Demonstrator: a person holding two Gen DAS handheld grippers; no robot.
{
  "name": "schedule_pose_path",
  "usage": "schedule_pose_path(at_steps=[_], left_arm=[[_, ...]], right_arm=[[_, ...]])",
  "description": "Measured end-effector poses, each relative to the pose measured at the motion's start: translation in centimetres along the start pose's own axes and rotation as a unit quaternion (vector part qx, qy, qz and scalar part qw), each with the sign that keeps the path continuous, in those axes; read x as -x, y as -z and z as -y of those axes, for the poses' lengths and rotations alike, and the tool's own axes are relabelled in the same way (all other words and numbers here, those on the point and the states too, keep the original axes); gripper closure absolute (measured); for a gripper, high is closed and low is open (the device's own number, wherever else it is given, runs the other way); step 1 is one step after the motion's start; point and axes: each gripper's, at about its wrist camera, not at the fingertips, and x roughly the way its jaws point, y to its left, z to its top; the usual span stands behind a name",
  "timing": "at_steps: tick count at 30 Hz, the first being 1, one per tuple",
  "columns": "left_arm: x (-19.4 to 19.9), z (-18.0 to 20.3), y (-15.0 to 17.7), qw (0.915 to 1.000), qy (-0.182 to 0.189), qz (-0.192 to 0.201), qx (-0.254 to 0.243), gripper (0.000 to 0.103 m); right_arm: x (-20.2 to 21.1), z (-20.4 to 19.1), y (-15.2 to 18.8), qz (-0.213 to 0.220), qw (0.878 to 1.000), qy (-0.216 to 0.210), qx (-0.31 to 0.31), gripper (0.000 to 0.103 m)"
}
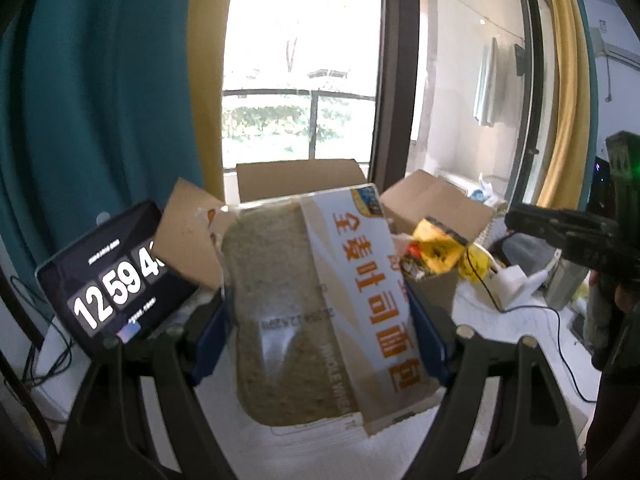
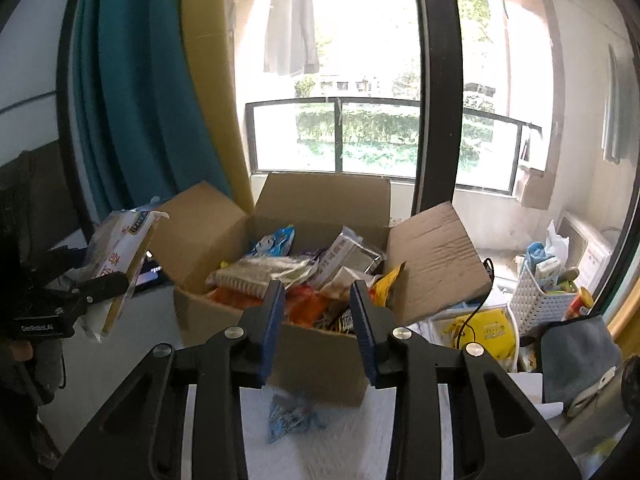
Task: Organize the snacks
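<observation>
Left hand-held gripper [image 1: 320, 320] was clenched on a bag of whole wheat toast bread [image 1: 316, 312], pads pressing both sides, bag held up clear of the bench [image 2: 100, 360] beside the open cardboard box [image 2: 320, 352]; probably just picked for sorting. Right hand-held gripper [image 2: 318, 320] was released, nothing between its blue pads [image 2: 272, 320], pointed at the box crammed with snack packets. A small blue packet [image 2: 294, 414] lay on the white paper towel [image 2: 340, 432] in front of the box, likely the next pick. White basket [image 2: 536, 300] stood right.
</observation>
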Motion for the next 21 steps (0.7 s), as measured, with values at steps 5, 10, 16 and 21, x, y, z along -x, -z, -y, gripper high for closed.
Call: schedule_pose_path(at_steps=[5,10,16,21], left_arm=[[-0.2,-0.6,-0.4,0.9999,0.002,0.011,0.007,0.023],[-0.2,-1.3,0.7,0.9998,0.002,0.006,0.017,0.023],[-0.5,-1.9,2.2,0.9996,0.002,-0.009,0.027,0.023],[-1.0,-2.8,3.2,0.9989,-0.001,-0.024,0.039,0.023]], right_arm=[[-2.5,0.6,2.3,-0.045,0.999,-0.005,-0.018,0.067],[-6.8,0.9,7.3,-0.13,0.99,-0.016,-0.057,0.054],[-11.7,0.7,12.8,-0.213,0.973,-0.023,-0.088,0.028],[-14.1,0.2,14.5,-0.24,0.965,-0.029,-0.098,0.026]])
